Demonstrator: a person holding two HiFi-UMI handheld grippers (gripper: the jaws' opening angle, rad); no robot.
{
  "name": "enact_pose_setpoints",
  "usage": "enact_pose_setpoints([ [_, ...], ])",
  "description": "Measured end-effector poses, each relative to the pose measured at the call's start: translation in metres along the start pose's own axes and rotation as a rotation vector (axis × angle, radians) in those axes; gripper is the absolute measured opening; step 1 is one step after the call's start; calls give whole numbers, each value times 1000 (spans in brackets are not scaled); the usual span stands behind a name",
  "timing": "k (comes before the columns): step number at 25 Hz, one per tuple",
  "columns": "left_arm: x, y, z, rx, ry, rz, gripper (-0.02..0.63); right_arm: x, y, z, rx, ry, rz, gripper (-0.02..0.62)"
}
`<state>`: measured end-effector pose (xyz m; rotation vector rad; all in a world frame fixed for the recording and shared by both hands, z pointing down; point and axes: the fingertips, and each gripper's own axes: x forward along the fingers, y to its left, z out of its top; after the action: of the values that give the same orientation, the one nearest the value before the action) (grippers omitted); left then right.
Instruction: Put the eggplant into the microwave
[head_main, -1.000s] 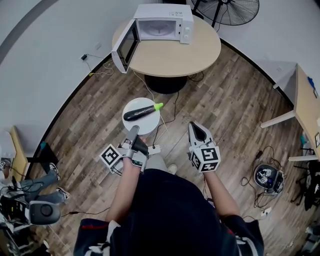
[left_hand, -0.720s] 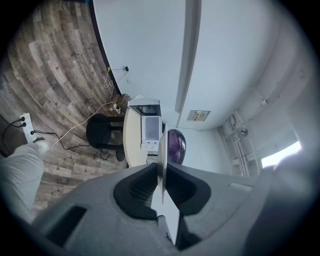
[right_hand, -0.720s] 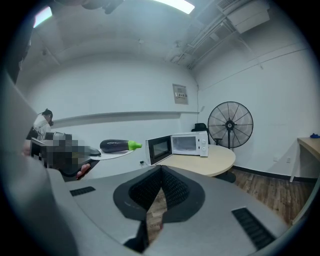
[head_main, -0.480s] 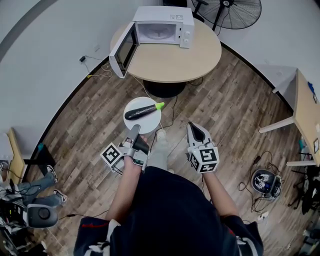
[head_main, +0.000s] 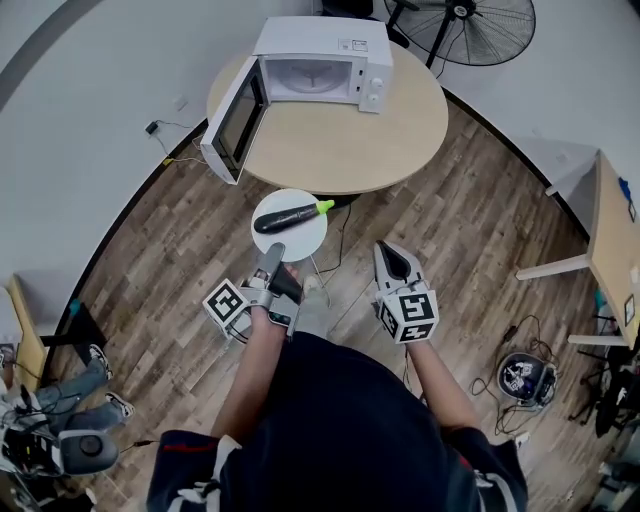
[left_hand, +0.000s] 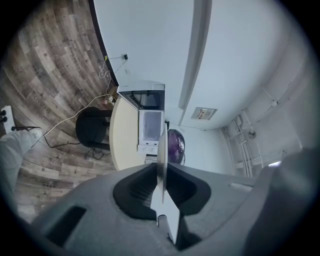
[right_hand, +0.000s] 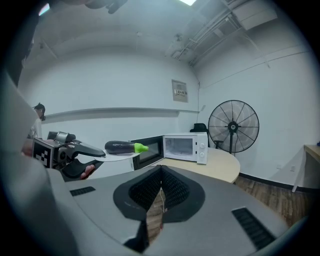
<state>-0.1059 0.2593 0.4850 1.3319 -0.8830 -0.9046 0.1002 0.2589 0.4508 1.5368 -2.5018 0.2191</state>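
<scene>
The left gripper (head_main: 274, 252) is clamped on the rim of a round white plate (head_main: 296, 241) carrying a dark purple, green-stemmed eggplant (head_main: 288, 215), short of the open white microwave (head_main: 320, 62) on the round wooden surface (head_main: 340, 145). The right gripper (head_main: 392, 257) is closed and empty. Any tilt of the plate could roll the eggplant off.

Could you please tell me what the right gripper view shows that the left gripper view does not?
Only the right gripper view shows the black standing fan, the left gripper from the side, holding the round white plate flat, and the right gripper shut and empty. Only the left gripper view shows the black pedestal under the round beige table, and that plate edge-on, clamped between its jaws. Both show the dark purple, green-stemmed eggplant on the plate, and the white microwave, door open, on that table.
</scene>
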Motion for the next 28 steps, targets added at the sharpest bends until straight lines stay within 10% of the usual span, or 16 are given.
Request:
enact_pose_setpoints([
  [28,219,-22,116,2,53,38,43,242,-84,68,58,23,13,11],
])
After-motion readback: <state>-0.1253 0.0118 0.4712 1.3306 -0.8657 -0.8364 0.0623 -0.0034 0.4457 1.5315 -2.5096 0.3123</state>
